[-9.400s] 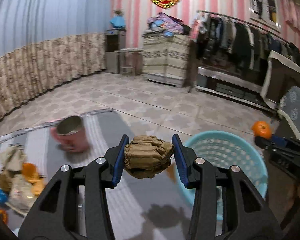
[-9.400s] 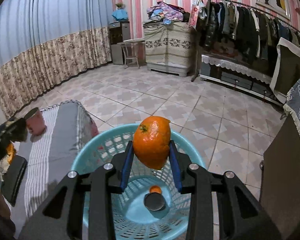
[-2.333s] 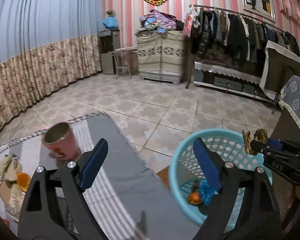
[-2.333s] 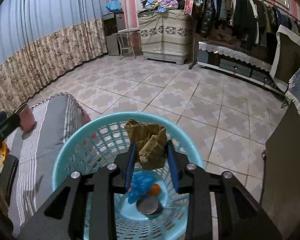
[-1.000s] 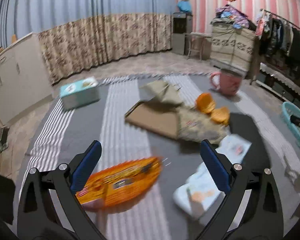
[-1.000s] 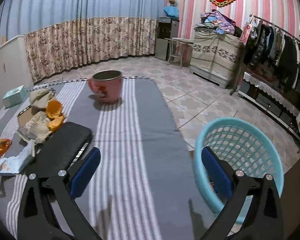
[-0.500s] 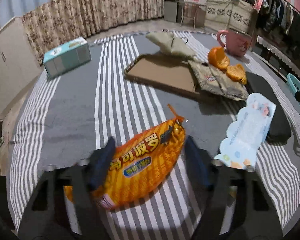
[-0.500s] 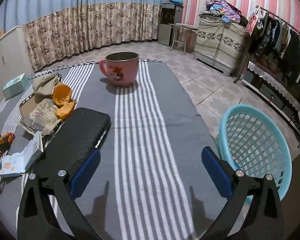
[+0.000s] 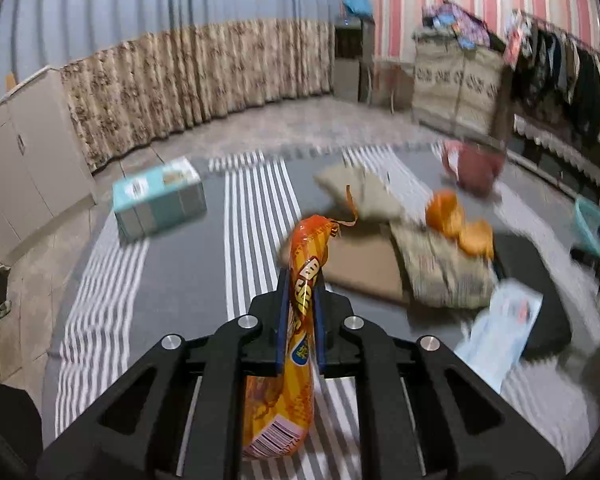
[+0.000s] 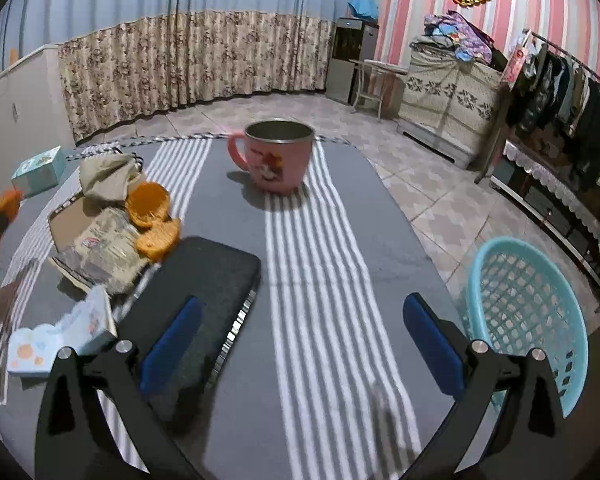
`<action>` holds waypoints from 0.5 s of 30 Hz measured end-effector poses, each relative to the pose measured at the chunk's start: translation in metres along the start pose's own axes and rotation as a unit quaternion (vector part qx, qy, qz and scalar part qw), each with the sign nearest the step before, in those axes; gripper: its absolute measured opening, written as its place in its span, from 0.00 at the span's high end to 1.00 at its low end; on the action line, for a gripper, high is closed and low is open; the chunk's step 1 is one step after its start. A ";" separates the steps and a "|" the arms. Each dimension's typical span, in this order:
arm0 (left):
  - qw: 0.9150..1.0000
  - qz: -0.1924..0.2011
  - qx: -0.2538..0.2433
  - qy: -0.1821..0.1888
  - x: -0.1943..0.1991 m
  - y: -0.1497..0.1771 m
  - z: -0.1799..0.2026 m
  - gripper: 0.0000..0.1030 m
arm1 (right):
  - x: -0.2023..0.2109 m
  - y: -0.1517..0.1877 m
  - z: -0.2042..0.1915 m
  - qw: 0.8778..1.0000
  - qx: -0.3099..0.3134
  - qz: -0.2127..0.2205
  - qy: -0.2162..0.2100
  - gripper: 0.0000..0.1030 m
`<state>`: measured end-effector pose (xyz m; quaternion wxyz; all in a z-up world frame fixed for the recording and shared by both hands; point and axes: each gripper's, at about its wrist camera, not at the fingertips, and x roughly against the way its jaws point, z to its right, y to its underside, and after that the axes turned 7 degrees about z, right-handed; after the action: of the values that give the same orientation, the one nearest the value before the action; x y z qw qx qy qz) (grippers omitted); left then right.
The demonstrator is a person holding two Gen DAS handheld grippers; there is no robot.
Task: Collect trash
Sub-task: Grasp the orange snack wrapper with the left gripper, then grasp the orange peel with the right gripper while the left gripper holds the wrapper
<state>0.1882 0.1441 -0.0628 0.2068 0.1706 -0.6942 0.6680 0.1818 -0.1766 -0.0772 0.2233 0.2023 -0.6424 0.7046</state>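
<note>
My left gripper (image 9: 299, 292) is shut on an orange snack wrapper (image 9: 296, 344), which stands up between the blue pads, lifted off the grey striped tablecloth (image 9: 180, 264). My right gripper (image 10: 300, 332) is open and empty above the cloth. Orange peels (image 10: 150, 216) lie on crumpled paper wrappers (image 10: 100, 240) and a flat cardboard piece (image 9: 364, 268). A pale blue printed packet (image 10: 60, 336) lies at the left in the right wrist view. The turquoise basket (image 10: 528, 312) stands off the table's right edge.
A pink mug (image 10: 278, 156) stands at the far middle of the table. A black flat case (image 10: 204, 280) lies just ahead of my right gripper. A teal tissue box (image 9: 158, 202) sits at the far left. Tiled floor, curtains and a clothes rack surround the table.
My left gripper closed on the orange snack wrapper and lifted it off the cloth. My right gripper drifted left over the table, staying open.
</note>
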 end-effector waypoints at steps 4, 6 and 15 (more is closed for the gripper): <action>0.999 0.038 0.029 -0.006 -0.001 -0.026 -0.008 0.91 | -0.006 -0.009 -0.015 1.000 0.002 -0.001 -0.018 0.04; 0.998 0.051 0.037 -0.003 -0.005 -0.035 -0.010 0.91 | -0.010 -0.012 -0.025 1.000 0.008 -0.001 -0.025 0.04; 0.997 0.064 0.039 -0.012 -0.034 -0.037 -0.017 0.91 | -0.034 -0.033 -0.060 0.999 0.024 -0.012 -0.041 0.04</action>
<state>0.2371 0.1581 -0.0477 0.1486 0.1413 -0.6794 0.7045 0.2286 -0.1166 -0.0749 0.1998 0.2441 -0.6313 0.7084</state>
